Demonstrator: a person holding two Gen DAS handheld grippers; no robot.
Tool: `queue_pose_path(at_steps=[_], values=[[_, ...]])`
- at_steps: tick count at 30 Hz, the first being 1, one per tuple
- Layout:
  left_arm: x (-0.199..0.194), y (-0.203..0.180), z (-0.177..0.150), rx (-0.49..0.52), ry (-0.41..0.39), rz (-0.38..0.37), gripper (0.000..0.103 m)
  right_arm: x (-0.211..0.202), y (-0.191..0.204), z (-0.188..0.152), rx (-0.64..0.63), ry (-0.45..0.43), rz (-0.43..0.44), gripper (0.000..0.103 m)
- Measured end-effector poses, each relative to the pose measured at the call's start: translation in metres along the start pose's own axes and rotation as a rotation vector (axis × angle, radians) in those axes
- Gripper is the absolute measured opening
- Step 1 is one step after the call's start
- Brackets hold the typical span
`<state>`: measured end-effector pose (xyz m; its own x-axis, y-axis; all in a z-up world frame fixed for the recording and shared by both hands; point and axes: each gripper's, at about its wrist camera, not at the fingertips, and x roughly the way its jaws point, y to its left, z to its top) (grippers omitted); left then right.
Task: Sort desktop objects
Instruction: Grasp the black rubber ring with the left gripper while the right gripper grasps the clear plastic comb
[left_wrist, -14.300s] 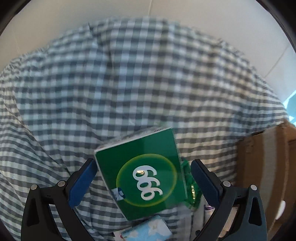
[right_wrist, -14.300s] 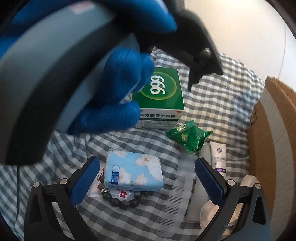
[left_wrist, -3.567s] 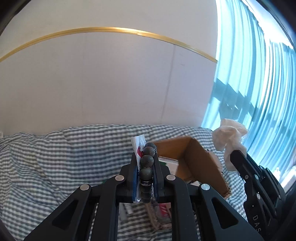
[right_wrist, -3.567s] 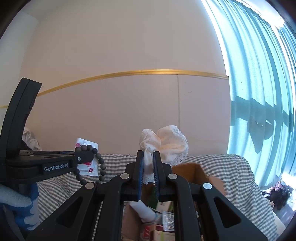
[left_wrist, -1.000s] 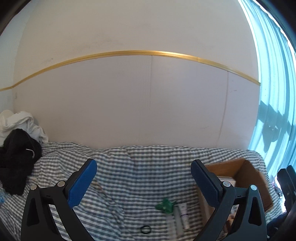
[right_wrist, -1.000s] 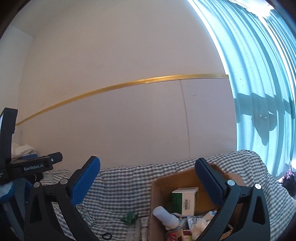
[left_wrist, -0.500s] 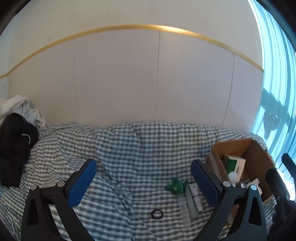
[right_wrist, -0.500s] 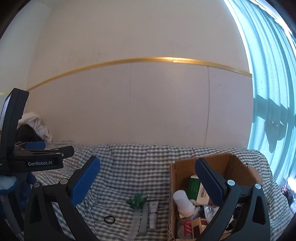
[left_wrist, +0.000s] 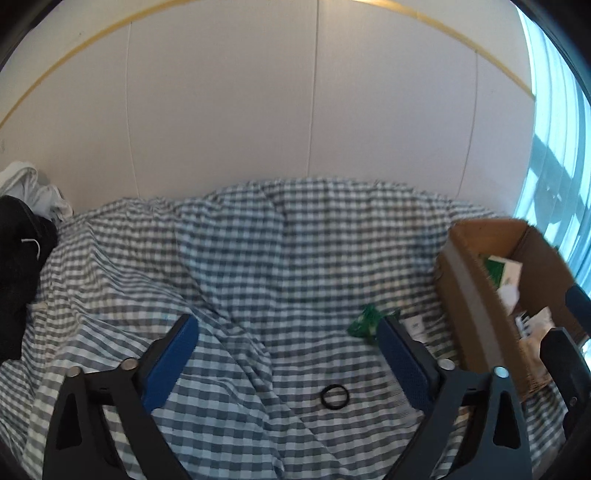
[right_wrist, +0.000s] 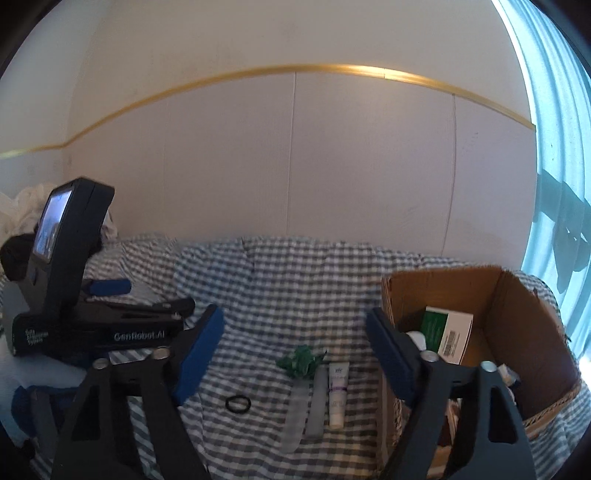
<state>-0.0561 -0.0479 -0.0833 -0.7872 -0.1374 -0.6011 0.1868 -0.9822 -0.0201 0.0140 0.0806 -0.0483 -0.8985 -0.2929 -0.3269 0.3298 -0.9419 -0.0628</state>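
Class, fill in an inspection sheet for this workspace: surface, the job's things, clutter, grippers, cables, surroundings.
Surface: rumpled checked cloth.
Job's things: black ring, green wrapper, white tube and two clear pieces lie on the cloth; cardboard box on the right holds a green and white carton among other items.
Clutter: dark and white clothes at far left.
Grippers: left gripper and right gripper open, empty, jaws just been closing.
Cables: nothing seen.
Surroundings: pale wall with gold strip, blue curtain.
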Motion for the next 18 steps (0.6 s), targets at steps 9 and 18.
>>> queue_pose_path(at_steps=[9, 18], values=[[0.044, 0.005, -0.024, 0.001, 0.113, -0.017, 0.077, 0.052, 0.006, -0.044, -0.002, 0.182, -0.053, 0.047], [0.084, -0.013, -0.052, 0.033, 0.243, -0.086, 0.067, 0.086, 0.004, -0.078, -0.022, 0.316, -0.084, 0.036]])
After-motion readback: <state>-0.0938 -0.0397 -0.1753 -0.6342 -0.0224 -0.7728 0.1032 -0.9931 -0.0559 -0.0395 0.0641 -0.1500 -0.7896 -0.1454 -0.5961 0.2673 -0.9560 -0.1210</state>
